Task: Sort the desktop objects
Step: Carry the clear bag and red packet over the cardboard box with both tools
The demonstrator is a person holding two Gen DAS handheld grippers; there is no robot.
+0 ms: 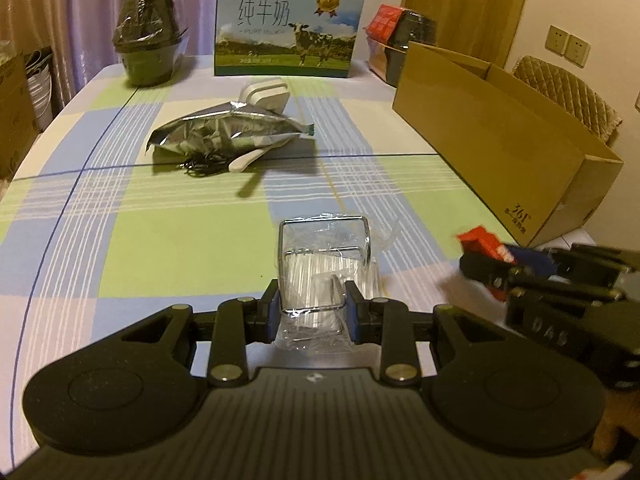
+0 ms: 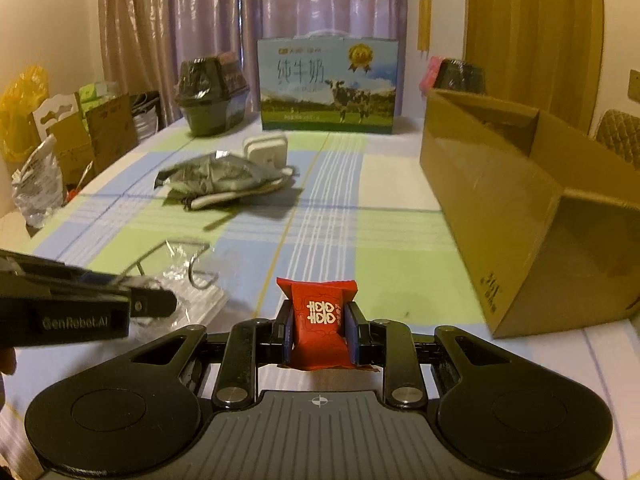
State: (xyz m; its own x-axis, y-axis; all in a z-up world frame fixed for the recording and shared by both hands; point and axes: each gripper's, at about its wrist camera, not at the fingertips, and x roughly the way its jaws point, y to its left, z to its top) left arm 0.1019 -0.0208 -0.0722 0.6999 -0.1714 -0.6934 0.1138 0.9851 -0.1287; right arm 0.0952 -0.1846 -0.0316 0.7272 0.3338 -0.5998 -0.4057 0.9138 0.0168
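Left wrist: hand-held gripper (image 1: 314,312) clamps wire rack (image 1: 324,264).

The milk carton (image 1: 290,30) at the far end of the table bears large Chinese characters 纯牛奶 with "PURE MILK" beneath them, beside a gold medal emblem and a cow picture. To its right and nearer, the cardboard box (image 1: 492,148) shows "361°" at its lower corner. Nearest, well in front of the carton, the left gripper (image 2: 152,304) reads "GenRobot.AI" on its side, and the red packet (image 2: 320,320) carries a white double 囍 sign.
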